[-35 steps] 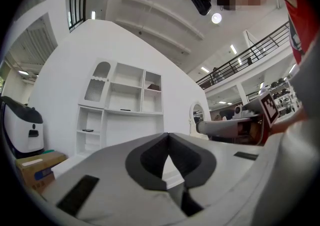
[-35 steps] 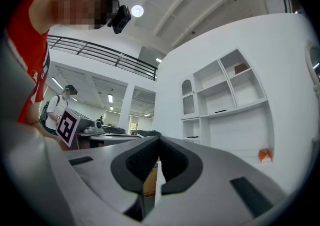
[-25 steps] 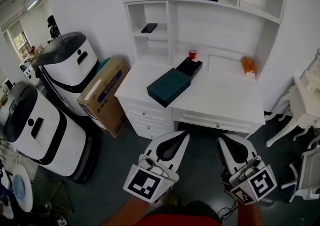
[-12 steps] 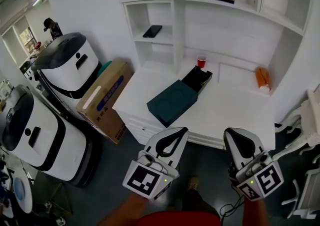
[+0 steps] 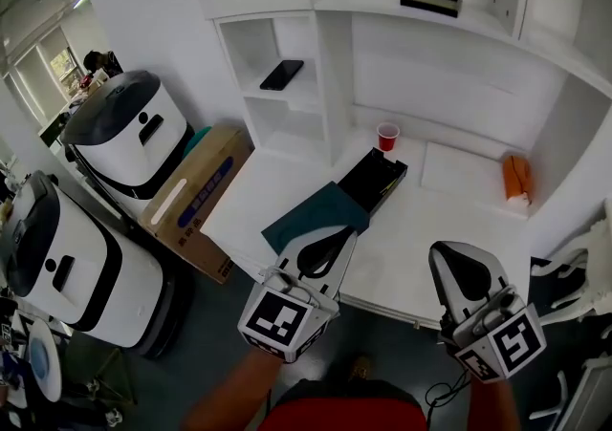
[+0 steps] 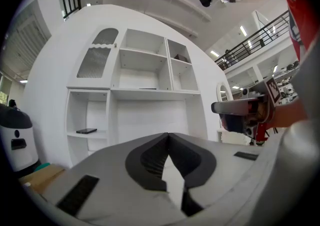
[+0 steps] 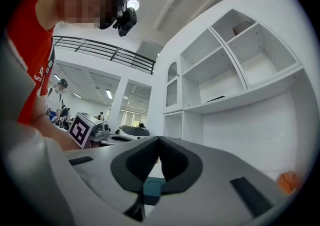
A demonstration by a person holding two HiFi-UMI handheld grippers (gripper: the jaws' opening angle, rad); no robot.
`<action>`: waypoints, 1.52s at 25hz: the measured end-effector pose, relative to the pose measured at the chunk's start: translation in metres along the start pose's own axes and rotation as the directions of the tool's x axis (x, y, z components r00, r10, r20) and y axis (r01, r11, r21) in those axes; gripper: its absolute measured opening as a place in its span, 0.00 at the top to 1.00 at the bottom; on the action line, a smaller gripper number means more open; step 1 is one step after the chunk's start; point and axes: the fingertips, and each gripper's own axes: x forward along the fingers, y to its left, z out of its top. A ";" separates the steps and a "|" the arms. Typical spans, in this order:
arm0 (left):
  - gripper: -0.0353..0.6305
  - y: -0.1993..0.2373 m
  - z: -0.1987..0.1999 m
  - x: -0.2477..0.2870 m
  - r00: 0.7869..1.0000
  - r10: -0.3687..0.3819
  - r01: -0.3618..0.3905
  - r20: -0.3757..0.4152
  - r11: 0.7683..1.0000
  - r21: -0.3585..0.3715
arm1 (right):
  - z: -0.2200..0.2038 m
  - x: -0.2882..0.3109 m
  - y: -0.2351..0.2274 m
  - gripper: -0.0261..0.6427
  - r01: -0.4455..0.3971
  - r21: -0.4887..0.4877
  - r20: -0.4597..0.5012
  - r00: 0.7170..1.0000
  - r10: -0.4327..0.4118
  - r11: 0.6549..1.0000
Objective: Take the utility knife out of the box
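Note:
A dark teal box [image 5: 308, 217] lies slantwise on the white desk [image 5: 449, 214], and its black inner tray [image 5: 371, 179] sticks out at the far end. I cannot make out the utility knife inside. My left gripper [image 5: 346, 231] is shut and empty, and its tip hangs over the box's near end in the head view. My right gripper [image 5: 442, 249] is also shut and empty, above the desk's front edge to the right of the box. The left gripper view shows the shut left gripper [image 6: 167, 135] facing the shelves. The right gripper view shows the right gripper [image 7: 159, 138] with its tips together.
A red cup [image 5: 387, 136] stands behind the box, and an orange object [image 5: 516, 178] lies at the desk's right end. A phone [image 5: 281, 74] rests on a left shelf. A cardboard box [image 5: 191, 192] and two white robots [image 5: 120, 128] stand left of the desk.
Both grippers and the head have moved forward toward the desk. The box now lies just under the left gripper's tip. Both grippers stay shut.

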 end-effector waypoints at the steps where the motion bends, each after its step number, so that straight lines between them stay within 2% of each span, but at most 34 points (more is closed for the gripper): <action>1: 0.91 0.004 -0.002 0.010 1.000 0.002 -0.002 -0.007 1.000 0.011 | -0.002 0.003 -0.008 0.97 -0.002 0.004 -0.001 1.000 0.002 1.000; 4: 0.91 0.017 -0.012 0.039 1.000 -0.009 0.010 -0.022 0.998 0.054 | -0.008 0.012 -0.029 0.97 -0.004 0.023 -0.003 1.000 0.004 1.000; 12: 0.91 0.063 -0.044 0.112 0.990 -0.051 0.058 -0.128 0.997 0.052 | -0.027 0.035 -0.071 0.97 0.020 0.035 -0.038 0.999 -0.019 0.999; 17: 0.90 0.085 -0.072 0.158 0.972 -0.113 0.123 -0.205 0.992 0.040 | -0.038 0.063 -0.097 0.96 0.059 0.032 -0.062 0.996 -0.057 0.998; 21: 0.88 0.097 -0.101 0.192 0.947 -0.167 0.180 -0.274 0.983 0.024 | -0.042 0.089 -0.115 0.97 0.092 0.021 -0.072 0.993 -0.090 0.996; 26: 0.82 0.104 -0.146 0.223 0.887 -0.220 0.239 -0.407 0.971 -0.003 | -0.050 0.108 -0.127 0.97 0.130 0.027 -0.079 0.989 -0.127 0.991; 32: 0.81 0.106 -0.194 0.254 0.797 -0.239 0.280 -0.555 0.960 -0.012 | -0.080 0.119 -0.141 0.96 0.092 0.021 -0.161 0.983 -0.088 0.996; 35: 0.80 0.103 -0.216 0.262 0.744 -0.253 0.298 -0.618 0.954 -0.031 | -0.089 0.128 -0.155 0.96 0.114 0.041 -0.177 0.979 -0.105 0.993; 38: 0.78 0.100 -0.239 0.267 0.680 -0.273 0.328 -0.681 0.943 -0.051 | -0.089 0.133 -0.163 0.97 0.118 0.048 -0.175 0.979 -0.108 0.992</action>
